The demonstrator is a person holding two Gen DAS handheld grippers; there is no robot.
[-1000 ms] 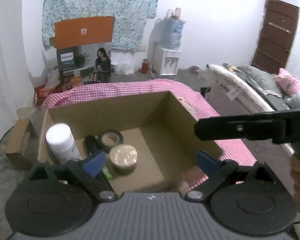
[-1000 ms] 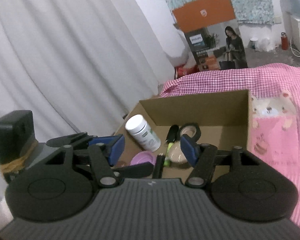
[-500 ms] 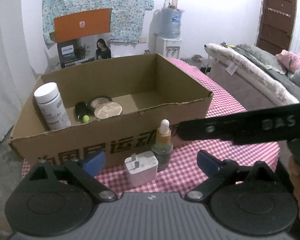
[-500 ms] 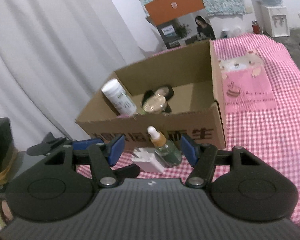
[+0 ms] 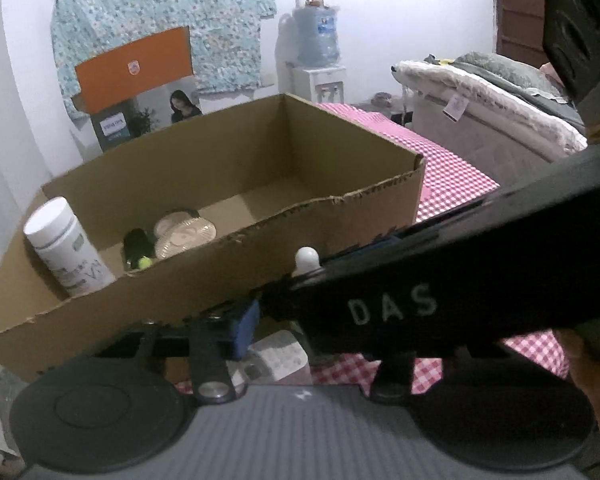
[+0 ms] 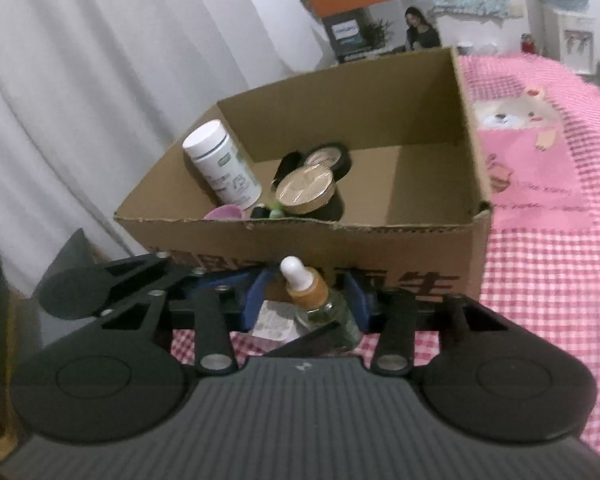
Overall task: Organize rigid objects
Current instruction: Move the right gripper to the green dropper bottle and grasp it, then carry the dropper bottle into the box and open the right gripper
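An open cardboard box [image 6: 380,248] stands on the pink checked cloth; it also shows in the left wrist view [image 5: 260,264]. It holds a white bottle [image 6: 222,162], a gold-lidded jar [image 6: 306,188], a tape roll [image 6: 328,154] and a pink lid [image 6: 226,213]. A dropper bottle [image 6: 320,300] and a white plug adapter [image 6: 274,318] stand in front of the box, between the blue pads of my open right gripper [image 6: 306,300]. My left gripper [image 5: 300,328] is low by the white adapter [image 5: 278,358]; the right gripper's body hides its right finger.
A mattress with bedding [image 5: 492,108] lies at the right. A water dispenser [image 5: 318,64] and an orange-topped carton [image 5: 134,80] stand by the far wall. White curtains [image 6: 100,80] hang left of the table.
Both grippers have dropped from above the box to the two objects in front of it. The right gripper's fingers now flank the dropper bottle, and its body crosses the left view.
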